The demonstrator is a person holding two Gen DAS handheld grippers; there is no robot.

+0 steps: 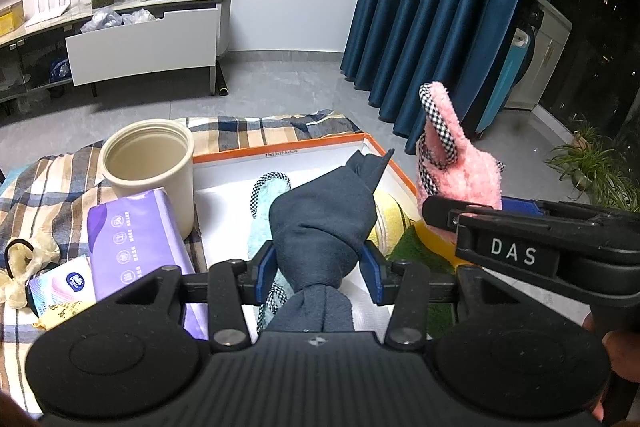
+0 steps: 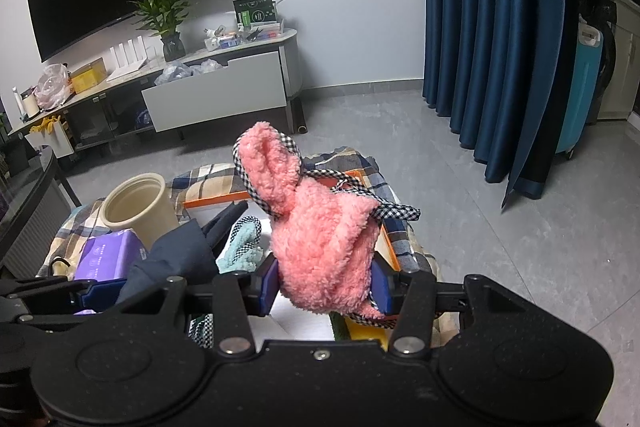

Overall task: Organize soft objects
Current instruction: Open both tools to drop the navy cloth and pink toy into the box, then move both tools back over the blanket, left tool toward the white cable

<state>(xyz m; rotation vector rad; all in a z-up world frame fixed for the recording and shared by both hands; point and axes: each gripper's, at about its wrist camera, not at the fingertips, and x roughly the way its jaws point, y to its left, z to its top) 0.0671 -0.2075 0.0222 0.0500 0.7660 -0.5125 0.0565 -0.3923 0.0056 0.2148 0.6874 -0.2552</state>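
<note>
Left tongs (image 1: 320,267) clamp navy cloth (image 1: 320,219); right tongs (image 2: 326,285) clamp pink towel (image 2: 320,239).

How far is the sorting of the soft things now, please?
Done, it seems: a teal cloth and a yellow one already lie in the orange box. In hand: the left gripper holds the blue cloth above the box, and the right gripper holds the pink cloth. Left: both must still be put down; the tissue packs sit outside.
</note>
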